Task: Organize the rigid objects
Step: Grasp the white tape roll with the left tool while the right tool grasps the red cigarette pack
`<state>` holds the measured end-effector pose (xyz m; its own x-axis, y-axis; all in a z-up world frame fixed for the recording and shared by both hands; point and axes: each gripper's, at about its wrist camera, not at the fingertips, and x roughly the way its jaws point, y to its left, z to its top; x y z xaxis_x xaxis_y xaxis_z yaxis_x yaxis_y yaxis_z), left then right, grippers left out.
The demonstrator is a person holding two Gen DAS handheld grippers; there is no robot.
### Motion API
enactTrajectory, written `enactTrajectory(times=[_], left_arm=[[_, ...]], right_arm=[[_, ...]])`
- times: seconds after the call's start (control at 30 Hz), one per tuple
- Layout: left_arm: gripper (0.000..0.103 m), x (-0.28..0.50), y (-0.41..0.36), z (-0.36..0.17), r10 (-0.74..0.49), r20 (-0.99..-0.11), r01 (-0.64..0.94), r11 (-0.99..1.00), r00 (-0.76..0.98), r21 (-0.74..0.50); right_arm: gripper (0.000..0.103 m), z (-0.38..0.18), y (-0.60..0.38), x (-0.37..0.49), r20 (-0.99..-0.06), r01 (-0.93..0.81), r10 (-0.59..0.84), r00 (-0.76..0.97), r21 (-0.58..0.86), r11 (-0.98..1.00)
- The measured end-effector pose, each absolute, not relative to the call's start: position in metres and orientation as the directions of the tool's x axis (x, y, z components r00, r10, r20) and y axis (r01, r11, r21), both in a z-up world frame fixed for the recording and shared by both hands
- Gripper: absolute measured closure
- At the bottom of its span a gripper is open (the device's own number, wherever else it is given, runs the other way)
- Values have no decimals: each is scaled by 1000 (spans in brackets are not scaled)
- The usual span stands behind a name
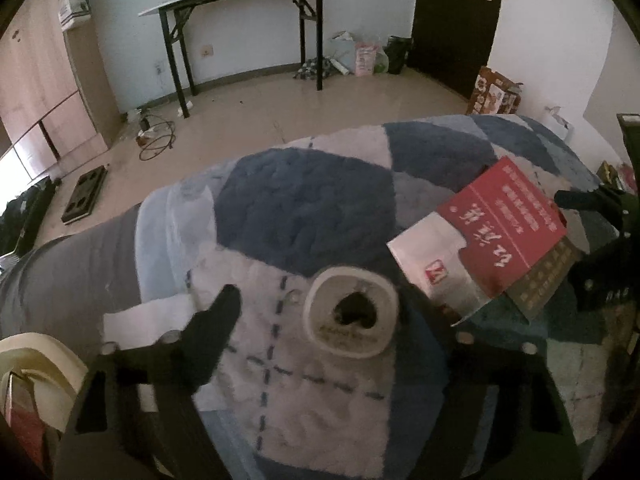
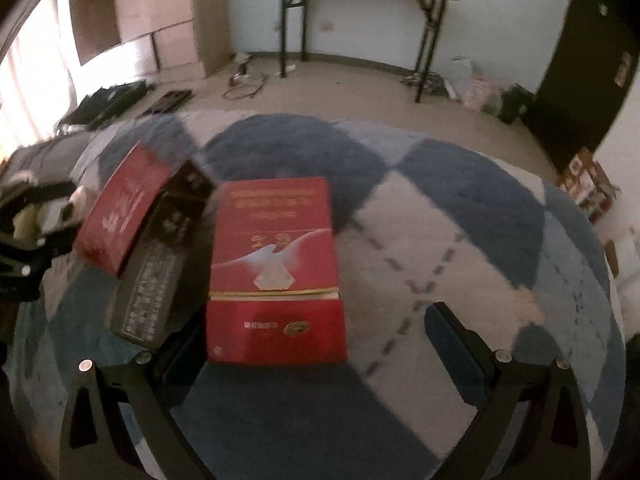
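A white roll with a dark hollow core [image 1: 352, 314] lies on the blue and white checked blanket [image 1: 304, 208]. My left gripper [image 1: 320, 300] is open around the roll, its left finger [image 1: 218, 320] well clear of the roll's side. A red and white box [image 1: 492, 240] rests on a dark box [image 1: 552, 284] to the right. In the right wrist view a larger red box [image 2: 276, 240] lies flat between the fingers of my right gripper [image 2: 314, 316], which is open; its right finger [image 2: 452, 340] stands far from the box. The smaller red box [image 2: 124, 208] and dark box [image 2: 160, 272] lie to its left.
A white sheet of paper [image 1: 140, 320] lies by the left finger, and a cream object [image 1: 36, 364] at the lower left. Beyond the blanket's edge are a tiled floor with cables [image 1: 158, 140], a black folding table [image 1: 240, 20], bags [image 1: 360, 56] and a dark door [image 1: 452, 20].
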<state>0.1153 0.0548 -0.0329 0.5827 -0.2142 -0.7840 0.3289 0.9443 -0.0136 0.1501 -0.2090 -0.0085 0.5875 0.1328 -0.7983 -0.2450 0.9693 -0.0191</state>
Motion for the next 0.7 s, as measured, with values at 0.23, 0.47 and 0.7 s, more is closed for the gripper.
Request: enactTrajectory(times=[0.23,0.47,0.7], left_arm=[[43,119,46,-38,-205,-786,328,945,584,-2],[47,120,53,-32,-225,-771,295,954,596,-51],[47,107,86,-1,-226,-720,244,966,656,-81]], right_arm=[[0,-9,-201,145,-746,-297,216,631,25,955],[23,-26,-205,149,-725,-295,216,654,19,955],[47,-21,-222,137,-711,-284,221,668,31,958]])
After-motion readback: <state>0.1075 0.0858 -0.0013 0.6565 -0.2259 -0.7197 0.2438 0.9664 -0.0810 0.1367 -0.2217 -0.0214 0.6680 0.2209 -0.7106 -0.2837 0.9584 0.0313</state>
